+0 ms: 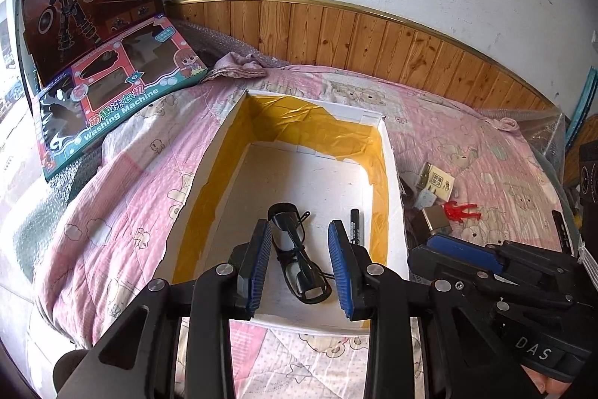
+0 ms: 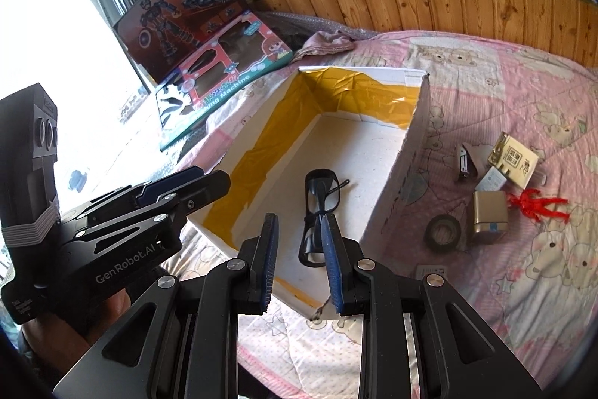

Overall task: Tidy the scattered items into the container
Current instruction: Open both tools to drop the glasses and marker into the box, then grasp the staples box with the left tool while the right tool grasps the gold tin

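Black marker (image 1: 354, 225) only left-wrist-visible

Container (image 1: 392, 182): white open-top box on the pink quilt, inner walls lined with yellow tape, floor bare white.

Inside the container:
- Black-framed glasses (image 1: 299, 249), temples folded, lying flat near the front wall, long axis running front to back.
- Black marker pen (image 1: 354, 225), capped, lying flat near the right wall, apart from the glasses.

On the quilt, right of the container, in a loose cluster:
- Roll of dark tape (image 2: 443, 233), lying flat.
- Small gold-brown box (image 2: 489, 216), just beside the roll.
- Red toy figure (image 2: 538, 204), lying flat, touching that box.
- Gold printed packet (image 2: 514, 157), tilted.
- Pale blue-white card (image 2: 492, 181), partly under the packet.
- Small dark object (image 2: 465, 162), identity unclear.
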